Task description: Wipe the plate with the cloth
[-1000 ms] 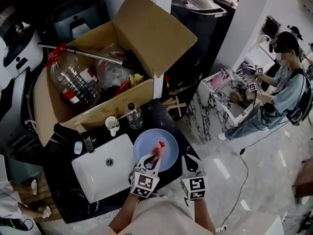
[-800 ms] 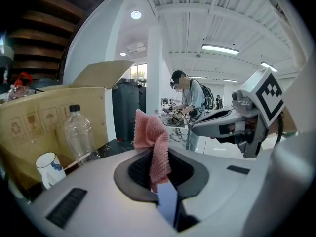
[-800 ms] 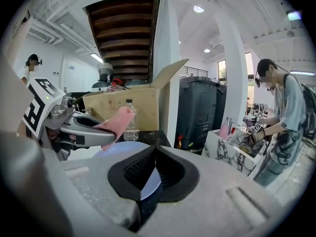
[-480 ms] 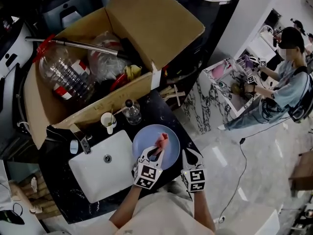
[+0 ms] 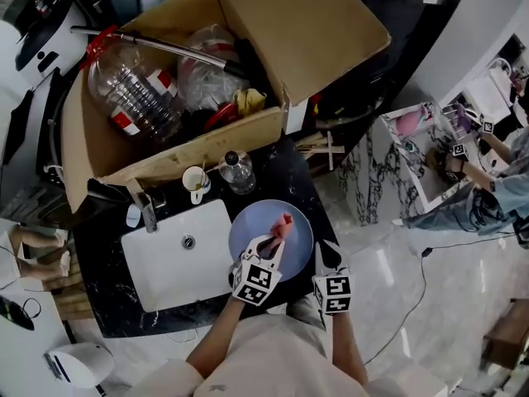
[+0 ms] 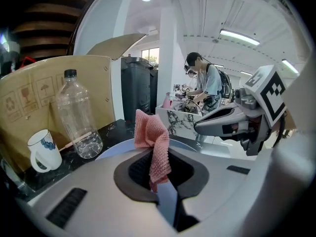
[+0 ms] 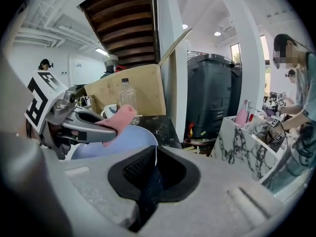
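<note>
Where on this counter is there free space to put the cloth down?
The white sink basin is bare, and so is the black counter strip in front of it. Behind, mug, bottle and faucet crowd the edge by the cardboard box; the plate fills the right side.

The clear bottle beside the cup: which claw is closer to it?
Left. The left claw, holding the pink cloth, is over the plate, just this side of the bottle. The right claw grips the plate's right rim, farther from it.
</note>
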Motion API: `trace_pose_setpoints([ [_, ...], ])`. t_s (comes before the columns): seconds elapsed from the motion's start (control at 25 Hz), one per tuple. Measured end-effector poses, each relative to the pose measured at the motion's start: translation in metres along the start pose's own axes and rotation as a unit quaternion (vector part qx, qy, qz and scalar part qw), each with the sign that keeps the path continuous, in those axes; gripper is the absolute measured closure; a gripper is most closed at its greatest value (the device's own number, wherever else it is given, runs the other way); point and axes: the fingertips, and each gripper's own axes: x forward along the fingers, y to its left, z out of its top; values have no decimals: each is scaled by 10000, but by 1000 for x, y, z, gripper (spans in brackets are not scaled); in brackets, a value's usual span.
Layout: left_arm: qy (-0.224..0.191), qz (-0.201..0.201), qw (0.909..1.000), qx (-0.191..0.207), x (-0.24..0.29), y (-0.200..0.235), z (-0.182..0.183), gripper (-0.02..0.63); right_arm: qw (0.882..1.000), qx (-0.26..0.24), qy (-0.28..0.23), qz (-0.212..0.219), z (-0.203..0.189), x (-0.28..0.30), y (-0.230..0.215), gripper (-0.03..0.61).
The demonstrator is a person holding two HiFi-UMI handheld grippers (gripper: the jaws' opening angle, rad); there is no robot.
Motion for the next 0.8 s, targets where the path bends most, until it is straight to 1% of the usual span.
trace_pose_setpoints([
  [0.16,117,182,9997,-84,13,-2,-6,580,9995,-89,76,290,-8,12,-6,571],
  [0.32,230,268,9993,-123,24,-4,-15,580,9984,-115,140,531,-17,22,-6,565],
  [0.56,422,182,9989,-79,36,-18,-25,580,9967,-123,282,746,-28,30,2,557],
  [0.8,548,37,9985,61,48,-25,-29,580,9962,-103,323,808,-33,37,6,552],
])
